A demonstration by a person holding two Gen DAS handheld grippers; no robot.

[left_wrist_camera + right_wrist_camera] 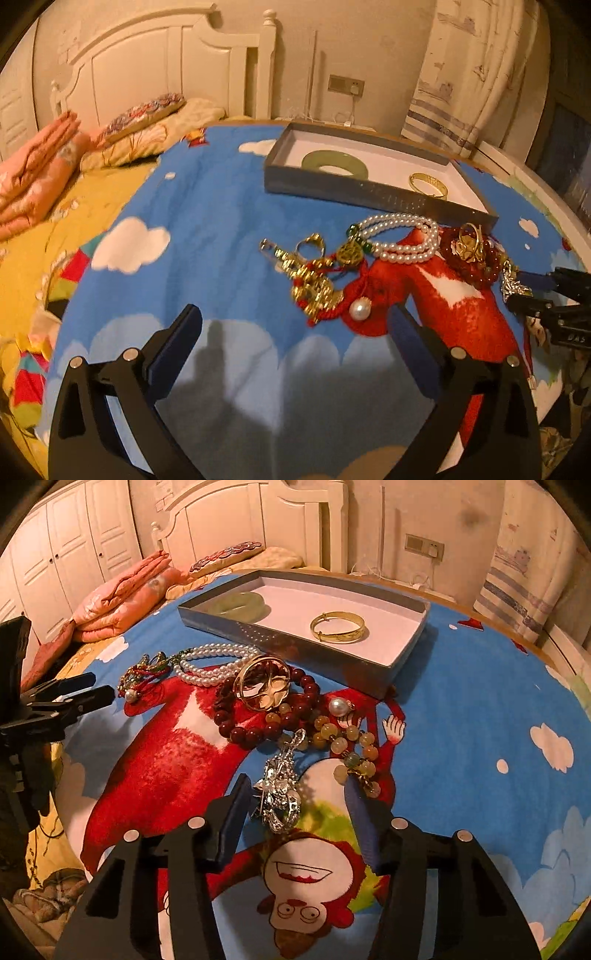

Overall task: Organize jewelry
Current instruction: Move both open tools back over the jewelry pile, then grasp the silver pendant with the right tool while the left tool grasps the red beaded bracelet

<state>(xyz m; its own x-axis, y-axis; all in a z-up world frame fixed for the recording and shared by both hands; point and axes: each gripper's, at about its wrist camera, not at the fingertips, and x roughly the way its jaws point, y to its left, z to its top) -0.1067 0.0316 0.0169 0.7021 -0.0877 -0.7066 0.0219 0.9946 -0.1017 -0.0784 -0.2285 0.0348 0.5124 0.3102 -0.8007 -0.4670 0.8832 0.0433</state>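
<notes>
Nearest to me, my right tongs (pixel 295 805) stand half open around the silver brooch (pixel 282 794); its tangled metal lies between the pads, which I judge are not yet pressing on it. It looks light, stiff and spiky, so I would close on its thick middle cluster rather than the thin pin that sticks up toward the beads. Just beyond it lie the amber beads (pixel 347 742) and the dark red beads (pixel 243 727), with a gold openwork ring (pixel 262 686) resting on top; those strands will be limp and slippery and should hang when lifted, so a pinch across two beads seems safest. My left tongs (pixel 295 332) hang wide open over the cartoon blanket (pixel 207 206), holding nothing, just short of the gold charm pile (pixel 314 288) with its pearl drop (pixel 360 308). Farther on lies the pearl strand (pixel 406 236), soft and prone to snagging. Farthest is the grey tray (pixel 280 635), which already holds a green bangle (pixel 240 603) and a gold bangle (pixel 338 626), both rigid and smooth.
</notes>
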